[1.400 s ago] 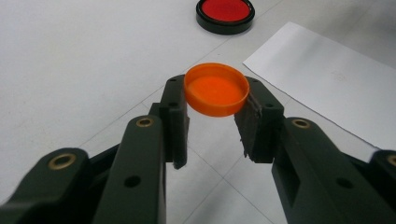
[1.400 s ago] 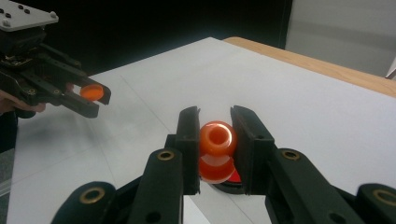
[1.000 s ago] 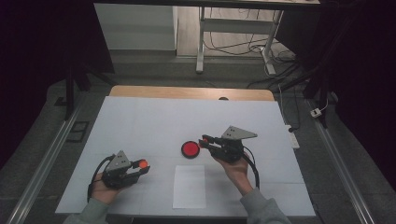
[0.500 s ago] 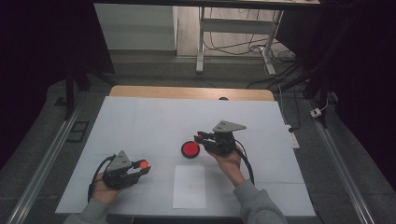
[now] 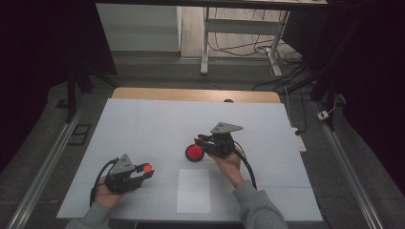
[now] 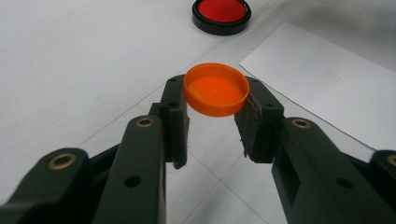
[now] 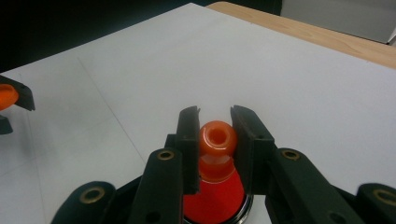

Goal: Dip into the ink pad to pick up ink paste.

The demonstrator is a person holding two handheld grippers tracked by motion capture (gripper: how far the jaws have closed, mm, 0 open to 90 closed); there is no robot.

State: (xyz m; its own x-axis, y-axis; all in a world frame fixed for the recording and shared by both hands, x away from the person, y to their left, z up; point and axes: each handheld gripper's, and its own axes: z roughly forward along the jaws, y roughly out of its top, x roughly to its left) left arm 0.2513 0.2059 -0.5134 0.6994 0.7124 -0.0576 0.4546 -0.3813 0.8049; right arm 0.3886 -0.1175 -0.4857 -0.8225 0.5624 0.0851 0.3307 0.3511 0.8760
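In the high view, the left gripper (image 5: 143, 171) sits at about seven o'clock on the white table cover (image 5: 143, 124), pinching a small round orange plastic cap (image 5: 147, 168), while the right gripper (image 5: 203, 142) at centre grips the top of a red bottle in a black-rimmed base (image 5: 194, 153); a blank white paper sheet (image 5: 193, 190) lies at six o'clock. In the left gripper view, the smooth, shallow cap (image 6: 216, 88), hollow side up, is clamped between nearly closed matte black jaws, with the base at twelve o'clock. In the right gripper view, narrowed jaws squeeze the glossy orange threaded spout (image 7: 217, 137) above a red cone shoulder. The cap looks freshly off; next probably comes setting it down or recapping, which needs careful alignment.
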